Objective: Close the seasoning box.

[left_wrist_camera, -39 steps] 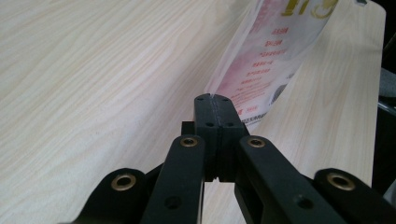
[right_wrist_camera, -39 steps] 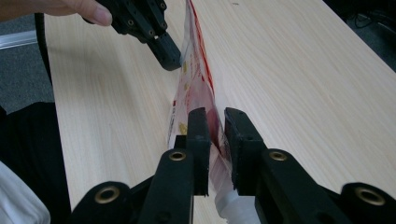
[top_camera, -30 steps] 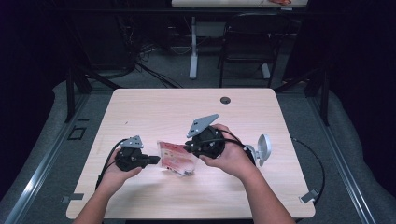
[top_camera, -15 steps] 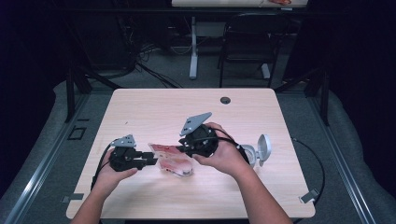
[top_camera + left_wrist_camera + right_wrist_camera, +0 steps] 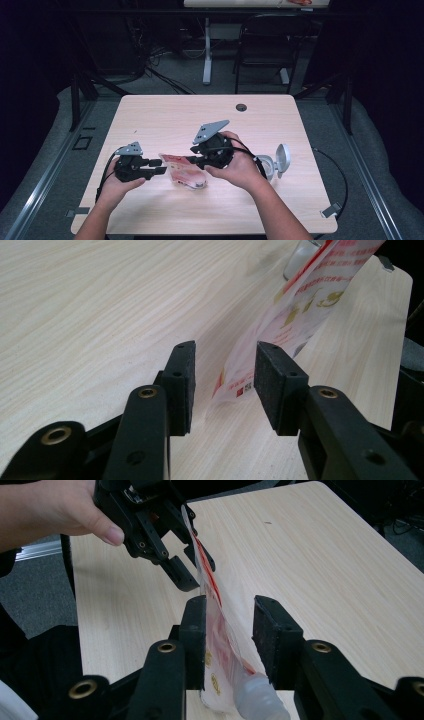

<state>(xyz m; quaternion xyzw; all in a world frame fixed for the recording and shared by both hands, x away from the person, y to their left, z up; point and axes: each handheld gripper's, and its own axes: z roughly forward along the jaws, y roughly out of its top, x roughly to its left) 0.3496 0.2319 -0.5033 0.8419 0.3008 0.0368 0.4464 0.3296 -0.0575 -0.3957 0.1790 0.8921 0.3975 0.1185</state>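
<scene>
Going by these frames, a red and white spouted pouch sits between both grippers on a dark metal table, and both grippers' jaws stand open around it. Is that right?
Not quite: the table is light wood, not dark metal, as the high view shows. The rest holds: the red and white spouted pouch sits between the left gripper and the right gripper, and both have just been opening, jaws apart around it.

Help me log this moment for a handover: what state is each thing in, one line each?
Left tool: jaws just opened, pads clear of the pouch edge between them.
Right tool: jaws just opened, pouch between them, not clamped.
Pouch: red and white, capped spout end near the right tool.
Grey stand: at the table's right, untouched.
Table: light wood, with a dark round port.
</scene>
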